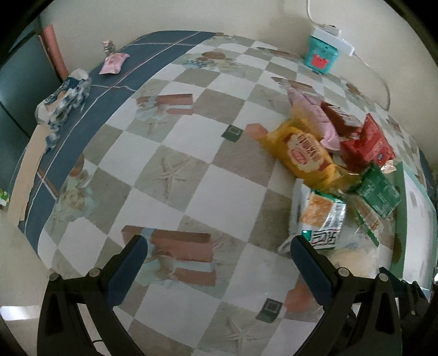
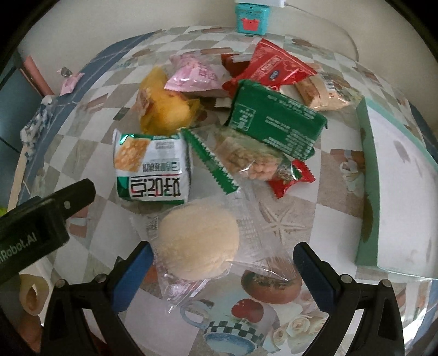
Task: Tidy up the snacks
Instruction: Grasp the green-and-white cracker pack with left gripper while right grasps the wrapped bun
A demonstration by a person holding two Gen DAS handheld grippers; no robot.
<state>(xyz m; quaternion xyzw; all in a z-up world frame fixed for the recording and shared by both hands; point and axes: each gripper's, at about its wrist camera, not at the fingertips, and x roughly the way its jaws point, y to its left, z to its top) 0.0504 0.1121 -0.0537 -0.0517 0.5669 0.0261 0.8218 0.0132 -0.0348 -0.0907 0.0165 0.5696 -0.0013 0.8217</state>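
A pile of snack packets lies on the checked tablecloth (image 2: 323, 197). In the right wrist view I see a round pale bun in clear wrap (image 2: 198, 241), a white and green cracker pack (image 2: 152, 167), a yellow pack (image 2: 164, 109), a pink pack (image 2: 194, 75), a dark green pack (image 2: 276, 121), red packs (image 2: 269, 67) and a clear nut bar (image 2: 254, 156). My right gripper (image 2: 223, 260) is open, its jaws either side of the bun. My left gripper (image 1: 219, 253) is open over bare cloth, the cracker pack (image 1: 320, 216) by its right finger.
A light green tray (image 2: 368, 175) stands at the right of the pile. A teal tin (image 2: 251, 19) with a white power strip on it sits at the back wall. A pink sachet (image 1: 113, 63) and crumpled blue-white cloth (image 1: 64, 100) lie at the far left edge.
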